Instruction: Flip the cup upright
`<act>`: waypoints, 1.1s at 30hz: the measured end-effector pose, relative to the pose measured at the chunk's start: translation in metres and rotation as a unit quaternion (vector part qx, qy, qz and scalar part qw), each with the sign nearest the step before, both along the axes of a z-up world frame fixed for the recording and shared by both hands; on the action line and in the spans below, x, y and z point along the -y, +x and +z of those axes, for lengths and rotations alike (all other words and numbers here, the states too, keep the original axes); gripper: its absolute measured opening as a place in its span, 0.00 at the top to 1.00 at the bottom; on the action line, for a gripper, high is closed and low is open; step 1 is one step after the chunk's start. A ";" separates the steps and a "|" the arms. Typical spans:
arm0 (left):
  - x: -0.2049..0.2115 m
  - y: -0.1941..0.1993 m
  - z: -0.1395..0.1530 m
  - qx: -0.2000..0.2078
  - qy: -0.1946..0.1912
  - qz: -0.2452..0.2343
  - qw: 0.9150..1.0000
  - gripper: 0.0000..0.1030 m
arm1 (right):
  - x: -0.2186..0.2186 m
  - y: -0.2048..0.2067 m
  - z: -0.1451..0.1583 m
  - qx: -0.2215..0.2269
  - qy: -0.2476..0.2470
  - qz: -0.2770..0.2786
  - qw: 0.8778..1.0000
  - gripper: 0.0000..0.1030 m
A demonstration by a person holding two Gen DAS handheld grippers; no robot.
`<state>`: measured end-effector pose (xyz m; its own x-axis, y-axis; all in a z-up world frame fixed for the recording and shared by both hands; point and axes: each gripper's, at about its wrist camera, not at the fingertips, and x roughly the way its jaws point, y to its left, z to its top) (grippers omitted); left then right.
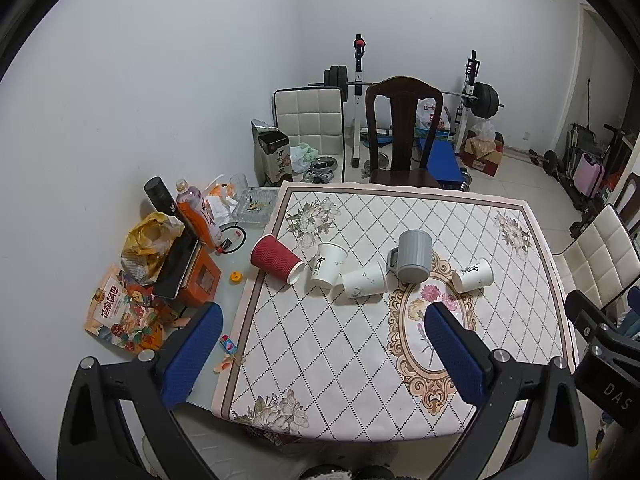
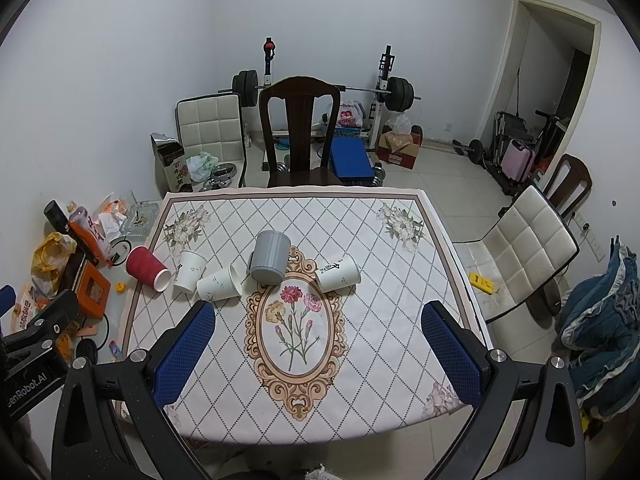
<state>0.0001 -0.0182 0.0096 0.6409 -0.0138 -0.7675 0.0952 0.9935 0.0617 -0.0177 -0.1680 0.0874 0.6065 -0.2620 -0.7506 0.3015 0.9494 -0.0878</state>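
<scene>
1. Desk (image 2: 380, 320): square top w/ smooth cream cloth, diamond-lattice print, floral corners, ornate oval medallion w/ carnations at centre.
2. Wooden chair (image 2: 300, 128): dark, carved back, at desk's far edge.
3. Left gripper (image 1: 322, 354) & right gripper (image 2: 318, 354): black frames, blue textured pads, fingers spread wide, holding nothing, both above desk's near edge.
4. Grey mug (image 2: 270, 256): ribbed, cylindrical, handle on left, mouth-down, near desk centre at medallion's top.
5. Red cup (image 2: 146, 268): corrugated paper, on its side at desk's left edge.
6. White paper cups, tapered: one (image 2: 190, 272) inverted just right of red cup; one (image 2: 218, 285) on its side touching it; one (image 2: 338, 273) on its side, right of mug.
</scene>
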 end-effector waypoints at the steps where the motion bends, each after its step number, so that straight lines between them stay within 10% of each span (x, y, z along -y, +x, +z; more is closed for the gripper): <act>1: 0.001 0.000 0.000 0.000 0.000 0.001 1.000 0.00 | 0.000 0.000 0.000 0.000 0.000 0.000 1.000 0.00; 33: -0.002 -0.010 0.004 0.004 -0.008 0.002 1.000 0.00 | -0.001 -0.001 0.005 0.001 -0.005 0.004 1.000 0.00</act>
